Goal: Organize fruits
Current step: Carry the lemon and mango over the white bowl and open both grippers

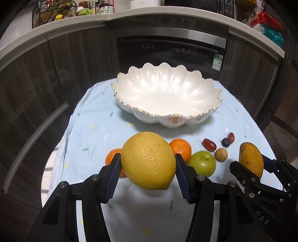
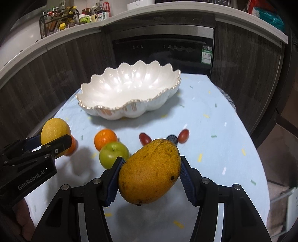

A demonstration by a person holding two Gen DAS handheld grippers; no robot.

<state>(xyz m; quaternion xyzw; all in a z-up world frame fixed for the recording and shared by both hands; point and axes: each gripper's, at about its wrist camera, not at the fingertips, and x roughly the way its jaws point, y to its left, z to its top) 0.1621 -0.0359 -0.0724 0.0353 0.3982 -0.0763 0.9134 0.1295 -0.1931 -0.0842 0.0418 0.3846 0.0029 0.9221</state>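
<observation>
The room beyond is dark wood cabinetry under a pale counter [image 1: 55, 24], its far contents cut off at the top edge; a black oven [image 1: 167, 50] sits behind the table, its green sticker too small to read. A bottle label [image 2: 102, 15] on the counter carries writing that cannot be made out. The table wears a light blue cloth [image 1: 89, 134] with small coloured flecks. On its far half stands an empty white scalloped bowl [image 1: 208, 87] with a gilt rim.

Nearer, the left gripper [image 1: 148, 163] clamps a large yellow citrus [image 1: 148, 161], lifted off the cloth and hiding most of one orange [image 1: 111, 156]. The right gripper [image 2: 150, 171] clamps a mango [image 2: 149, 171], also raised. "GenRobot.AI" reads on the left gripper's body in the right view.

Resting on the cloth between them: a second orange [image 2: 105, 139], a green apple [image 2: 112, 153], a small brown round fruit [image 1: 221, 154], two red oval fruits [image 2: 144, 138] [image 2: 183, 135] and a blueberry [image 2: 172, 138].
</observation>
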